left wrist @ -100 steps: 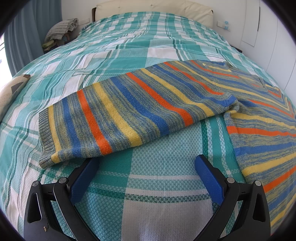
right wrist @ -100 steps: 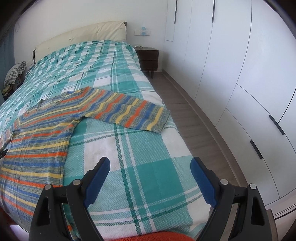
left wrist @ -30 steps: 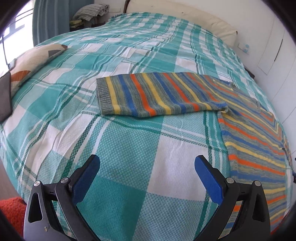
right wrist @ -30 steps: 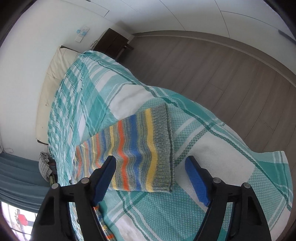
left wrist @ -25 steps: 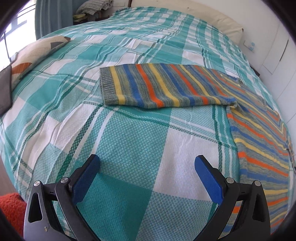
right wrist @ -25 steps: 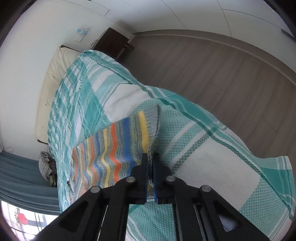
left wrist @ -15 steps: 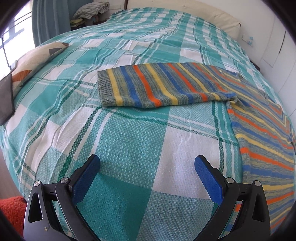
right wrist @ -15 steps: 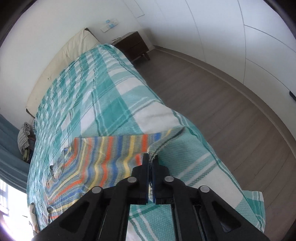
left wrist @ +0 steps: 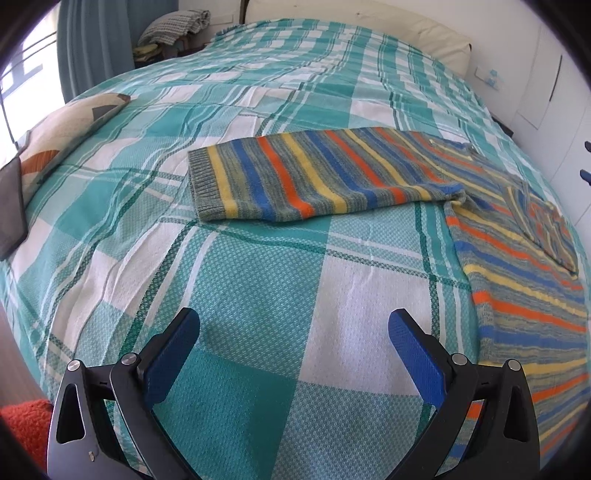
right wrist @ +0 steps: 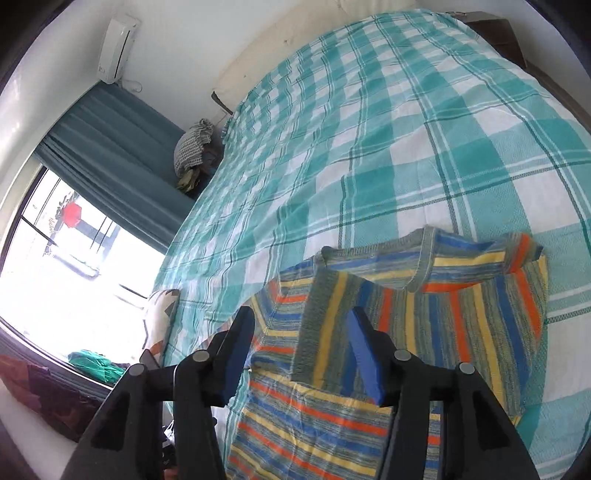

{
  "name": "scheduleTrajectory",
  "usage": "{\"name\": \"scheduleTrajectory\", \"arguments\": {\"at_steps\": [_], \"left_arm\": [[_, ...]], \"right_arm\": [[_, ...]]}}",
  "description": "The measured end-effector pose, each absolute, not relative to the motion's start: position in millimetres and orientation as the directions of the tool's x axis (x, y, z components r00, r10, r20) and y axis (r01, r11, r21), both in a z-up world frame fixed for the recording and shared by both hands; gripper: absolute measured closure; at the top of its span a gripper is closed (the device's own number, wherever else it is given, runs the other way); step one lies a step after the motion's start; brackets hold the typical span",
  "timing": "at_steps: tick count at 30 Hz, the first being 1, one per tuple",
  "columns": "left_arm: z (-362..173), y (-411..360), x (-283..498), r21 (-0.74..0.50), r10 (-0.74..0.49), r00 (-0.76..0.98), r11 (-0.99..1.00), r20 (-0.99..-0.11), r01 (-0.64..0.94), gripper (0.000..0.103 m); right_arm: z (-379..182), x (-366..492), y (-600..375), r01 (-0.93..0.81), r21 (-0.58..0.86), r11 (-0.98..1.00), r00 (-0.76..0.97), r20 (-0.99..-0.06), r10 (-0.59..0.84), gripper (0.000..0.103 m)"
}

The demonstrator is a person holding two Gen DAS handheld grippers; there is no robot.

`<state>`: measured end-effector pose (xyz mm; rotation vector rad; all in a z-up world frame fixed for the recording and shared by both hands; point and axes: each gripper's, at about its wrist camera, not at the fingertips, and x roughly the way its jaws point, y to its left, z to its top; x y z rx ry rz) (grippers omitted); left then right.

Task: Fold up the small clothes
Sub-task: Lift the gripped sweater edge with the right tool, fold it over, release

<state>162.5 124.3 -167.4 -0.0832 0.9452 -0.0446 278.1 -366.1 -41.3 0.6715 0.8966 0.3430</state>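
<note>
A striped knit sweater (left wrist: 517,280) lies flat on the teal plaid bedspread (left wrist: 258,266). Its left sleeve (left wrist: 314,173) stretches out to the left, cuff at the far end. The right sleeve (right wrist: 424,317) is folded across the chest, its grey cuff (right wrist: 310,328) resting on the sweater body (right wrist: 314,417). My right gripper (right wrist: 301,314) hovers over that cuff; its jaws are opening and the pads stand clear of the knit. My left gripper (left wrist: 293,321) is open above bare bedspread, well short of the left sleeve, holding nothing.
A patterned pillow (left wrist: 62,133) and a dark flat object (left wrist: 11,206) lie at the bed's left edge. Folded laundry (left wrist: 173,26) sits beside the headboard, near teal curtains (right wrist: 110,147) and a window (right wrist: 55,258). An orange rug (left wrist: 22,417) shows lower left.
The right gripper closed on the right sleeve's cuff, carried it up and across onto the sweater's chest, then parted its jaws. The left gripper stayed in place, open.
</note>
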Motion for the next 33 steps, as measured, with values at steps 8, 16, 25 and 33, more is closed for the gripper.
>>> {"name": "scheduleTrajectory", "arguments": {"at_steps": [8, 16, 25, 33], "left_arm": [[-174.3, 107.6, 167.3, -0.039, -0.058, 0.572, 0.998, -0.818, 0.046, 0.001], [-177.8, 105.0, 164.3, -0.024, -0.053, 0.563, 0.998, -0.825, 0.059, 0.001], [-179.9, 104.3, 158.6, -0.025, -0.06, 0.545, 0.997, -0.836, 0.071, 0.001], [-182.5, 105.4, 158.4, -0.034, -0.067, 0.529, 0.997, -0.846, 0.071, 0.001]], "right_arm": [[-128.7, 256.0, -422.8, 0.306, 0.599, 0.74, 0.396, -0.787, 0.473, 0.048], [-138.9, 173.5, -462.2, 0.371, 0.46, 0.807, 0.424, -0.857, 0.293, 0.06], [-163.9, 32.2, -359.3, 0.222, 0.463, 0.858, 0.076, -0.886, 0.458, 0.049], [-170.0, -58.8, -326.5, 0.261, 0.322, 0.91, -0.022, -0.94, 0.34, 0.049]]}}
